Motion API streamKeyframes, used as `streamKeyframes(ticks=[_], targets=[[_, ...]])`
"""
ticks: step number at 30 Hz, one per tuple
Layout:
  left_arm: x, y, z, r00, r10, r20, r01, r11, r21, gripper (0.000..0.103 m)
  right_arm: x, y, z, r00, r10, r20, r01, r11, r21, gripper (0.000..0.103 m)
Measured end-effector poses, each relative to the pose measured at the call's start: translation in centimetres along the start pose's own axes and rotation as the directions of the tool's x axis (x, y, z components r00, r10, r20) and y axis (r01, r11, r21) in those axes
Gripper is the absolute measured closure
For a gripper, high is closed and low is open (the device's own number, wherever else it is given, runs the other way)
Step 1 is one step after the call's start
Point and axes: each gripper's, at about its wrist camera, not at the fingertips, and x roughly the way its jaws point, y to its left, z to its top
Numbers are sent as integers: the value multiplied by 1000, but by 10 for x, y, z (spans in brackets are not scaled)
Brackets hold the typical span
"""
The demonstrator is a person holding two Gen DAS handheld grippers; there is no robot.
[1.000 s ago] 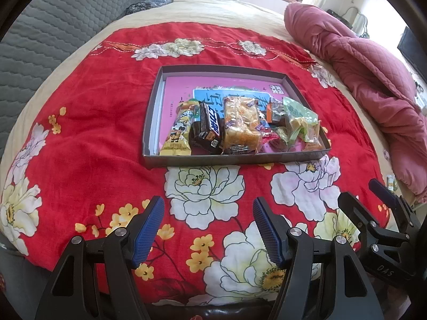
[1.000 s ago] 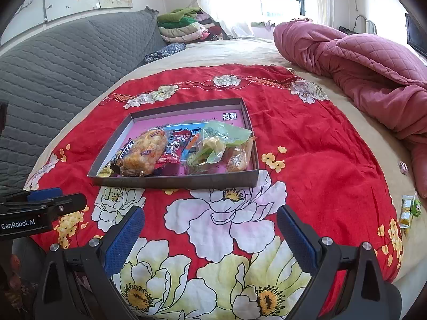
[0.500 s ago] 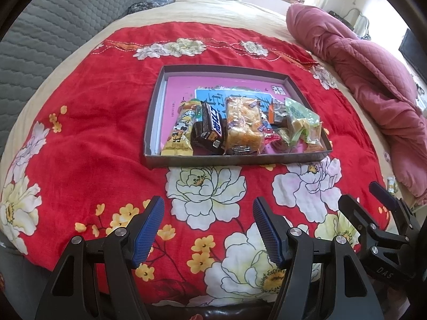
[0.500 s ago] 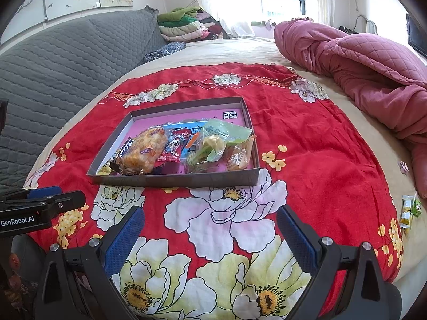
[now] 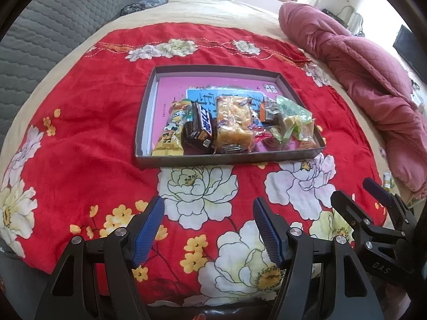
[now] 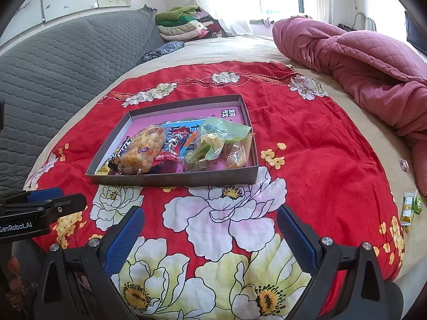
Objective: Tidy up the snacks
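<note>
Hovering over the red floral cotton bedspread (image 5: pixel 80 138), my left gripper (image 5: pixel 208 226) and right gripper (image 6: pixel 210 233) both gape empty. Beyond, crinkly plastic snack packets (image 5: pixel 232 125) crowd the shallow grey cardboard tray (image 5: pixel 226 158); two small green-yellow packets (image 6: pixel 411 208) lie stray at the bedspread's edge, likely still unsorted.

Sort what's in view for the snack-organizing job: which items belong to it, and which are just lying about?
Belongs to the job:
- grey tray
- snack packets in the tray
- loose snack packets at the bed's edge
- left hand-held gripper, open
- right hand-held gripper, open

Lying about:
- red floral cloth
- pink quilt
- folded clothes
- grey quilted cover
</note>
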Motion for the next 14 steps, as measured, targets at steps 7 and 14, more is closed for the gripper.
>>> streamKeyframes(ticks=[7, 14], targets=[[4, 0, 2, 998, 66, -10, -66, 998, -4, 33, 3, -3, -1, 1000, 2, -2, -2, 1000, 7, 3], [15, 11, 10, 991, 133, 7, -133, 991, -7, 32, 13, -8, 1, 1000, 7, -9, -7, 1000, 23, 3]])
